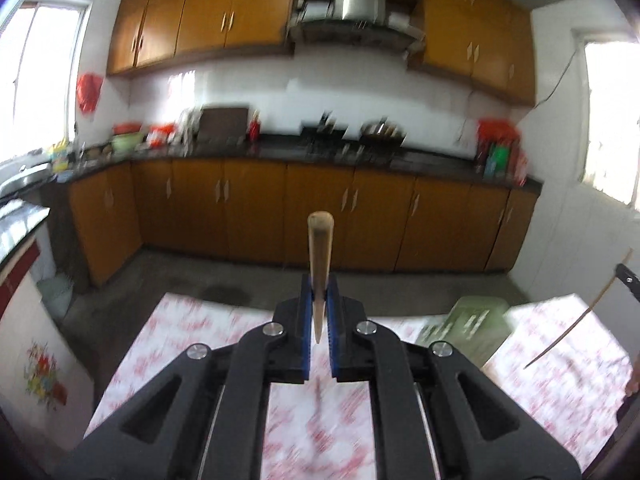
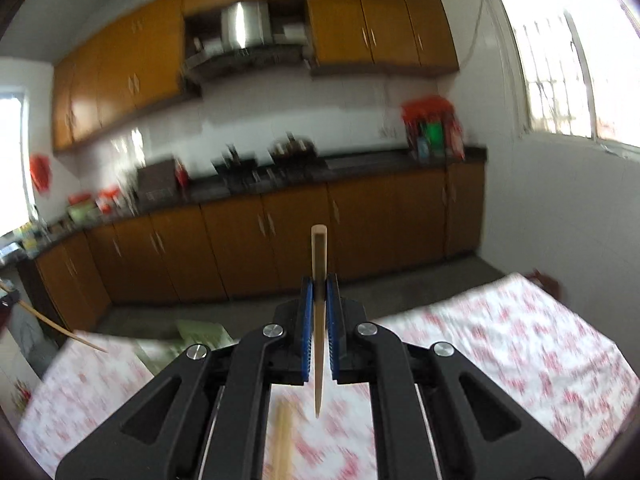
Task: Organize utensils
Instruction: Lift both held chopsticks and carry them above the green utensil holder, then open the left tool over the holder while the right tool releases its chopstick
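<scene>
My left gripper (image 1: 319, 280) is shut on a wooden chopstick (image 1: 320, 252) that points up and away, held above the table. My right gripper (image 2: 320, 280) is shut on a second wooden chopstick (image 2: 319, 280), also upright above the table. The right gripper's chopstick also shows at the right edge of the left wrist view (image 1: 580, 316). The left gripper's chopstick shows at the left edge of the right wrist view (image 2: 60, 326). Another wooden stick (image 2: 283, 440) lies blurred on the table under the right gripper.
The table wears a white cloth with red flowers (image 1: 180, 332). A green box (image 1: 468, 326) lies on its far side, also seen in the right wrist view (image 2: 192, 340). Beyond are orange kitchen cabinets (image 1: 256, 208) and a dark counter.
</scene>
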The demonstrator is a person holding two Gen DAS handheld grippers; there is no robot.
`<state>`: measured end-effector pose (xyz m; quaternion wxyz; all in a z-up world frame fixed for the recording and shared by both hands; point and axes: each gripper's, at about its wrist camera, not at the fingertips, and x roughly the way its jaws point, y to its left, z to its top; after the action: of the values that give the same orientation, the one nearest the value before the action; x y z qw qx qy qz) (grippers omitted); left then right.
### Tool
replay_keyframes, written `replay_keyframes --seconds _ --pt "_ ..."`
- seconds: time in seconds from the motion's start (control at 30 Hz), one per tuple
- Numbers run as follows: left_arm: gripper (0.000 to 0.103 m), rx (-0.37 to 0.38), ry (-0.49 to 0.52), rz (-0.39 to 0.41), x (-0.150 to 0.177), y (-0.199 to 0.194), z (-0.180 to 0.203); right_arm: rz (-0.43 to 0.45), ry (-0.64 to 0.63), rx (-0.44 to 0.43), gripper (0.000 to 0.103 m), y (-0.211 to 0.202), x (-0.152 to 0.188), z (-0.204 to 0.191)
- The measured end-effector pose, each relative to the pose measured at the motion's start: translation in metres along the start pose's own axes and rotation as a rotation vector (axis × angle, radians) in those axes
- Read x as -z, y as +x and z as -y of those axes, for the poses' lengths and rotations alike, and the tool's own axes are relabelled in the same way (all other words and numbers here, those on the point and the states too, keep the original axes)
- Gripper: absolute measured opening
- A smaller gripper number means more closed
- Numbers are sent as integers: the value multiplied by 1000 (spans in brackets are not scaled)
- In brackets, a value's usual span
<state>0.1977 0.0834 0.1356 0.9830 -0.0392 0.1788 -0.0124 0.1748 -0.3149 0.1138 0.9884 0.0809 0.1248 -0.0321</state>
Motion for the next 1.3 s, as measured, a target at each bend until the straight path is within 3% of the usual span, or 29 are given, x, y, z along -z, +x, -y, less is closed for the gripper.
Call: replay_keyframes --seconds 0.17,0.33,0.47,0.93,1.0,1.07,1.3 --pt "8 112 -19 114 -38 -24 38 142 9 -104 7 -20 -36 -32" --pt "8 196 -6 146 -42 -27 75 184 8 -174 7 -17 -35 -50" --pt "8 245 -4 82 -28 -7 97 142 18 -197 7 1 -19 -56" --pt "8 233 43 -88 30 50 117 -21 17 -177 8 34 13 -55" --pt "8 233 35 -95 33 53 115 -20 10 -175 14 31 15 -54" --pt "11 226 27 -88 32 49 115 -6 8 -165 49 25 13 -52" --pt "30 213 -63 -19 24 19 75 13 42 -103 52 0 11 -24"
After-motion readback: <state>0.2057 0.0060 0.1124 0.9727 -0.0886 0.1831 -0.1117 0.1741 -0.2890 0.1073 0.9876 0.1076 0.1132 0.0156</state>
